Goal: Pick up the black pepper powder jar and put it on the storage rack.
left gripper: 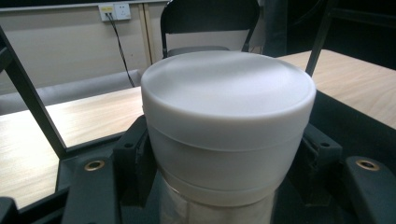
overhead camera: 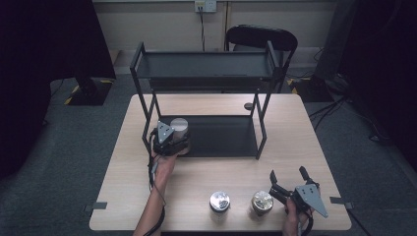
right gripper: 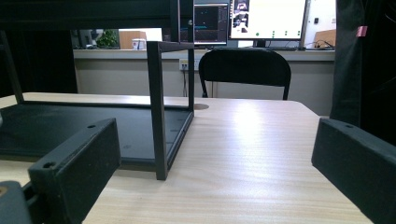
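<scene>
Wooden table (overhead camera: 196,177): left gripper (overhead camera: 169,142) clamps the upright white-lidded jar (overhead camera: 179,125) at the lower shelf's (overhead camera: 221,135) near-left corner; right gripper (overhead camera: 287,184) gapes empty.

No words, numbers or brand names can be read on anything here. The two monitors (right gripper: 243,21) at 12 o'clock in the right gripper view glow with pictures and small marks, but the writing on them is too tiny and blurry to read. The white lid (left gripper: 228,100) of the jar is plain, with no label.
</scene>
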### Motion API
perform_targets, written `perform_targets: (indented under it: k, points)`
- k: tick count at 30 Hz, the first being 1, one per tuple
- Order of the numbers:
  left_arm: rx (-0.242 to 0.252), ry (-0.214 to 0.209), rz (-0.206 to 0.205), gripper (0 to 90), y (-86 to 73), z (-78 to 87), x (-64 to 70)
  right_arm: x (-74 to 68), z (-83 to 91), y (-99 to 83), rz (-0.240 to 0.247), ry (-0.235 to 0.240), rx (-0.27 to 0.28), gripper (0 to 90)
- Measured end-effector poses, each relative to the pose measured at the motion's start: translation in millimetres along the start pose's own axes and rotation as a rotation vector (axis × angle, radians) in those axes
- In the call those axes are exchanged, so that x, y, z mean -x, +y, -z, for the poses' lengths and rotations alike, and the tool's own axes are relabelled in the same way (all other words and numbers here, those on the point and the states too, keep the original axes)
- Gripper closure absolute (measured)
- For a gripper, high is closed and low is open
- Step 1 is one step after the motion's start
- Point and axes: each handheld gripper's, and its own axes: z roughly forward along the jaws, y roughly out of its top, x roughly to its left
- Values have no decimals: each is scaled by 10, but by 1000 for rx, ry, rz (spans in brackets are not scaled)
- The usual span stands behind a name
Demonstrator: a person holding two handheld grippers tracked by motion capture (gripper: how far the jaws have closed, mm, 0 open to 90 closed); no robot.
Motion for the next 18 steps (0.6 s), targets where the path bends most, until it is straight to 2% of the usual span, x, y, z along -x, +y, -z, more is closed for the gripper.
perform_targets:
  k: [5,8,10,14,18]
  points:
    - [-4,3,10,344,-8,-30,8,2,0,2,1,1,-1,0]
    - [-13,-14,6,344,-1,-46,-13,1,0,1,1,0,-1,0]
    - [-16,1,6,344,-2,-52,7,1,0,1,2,1,-1,2]
    - [-14,-6,10,344,-17,-41,-19,2,0,2,2,1,-1,3]
    - [-5,2,-2,344,-51,-38,30,1,-1,4,3,1,-2,3]
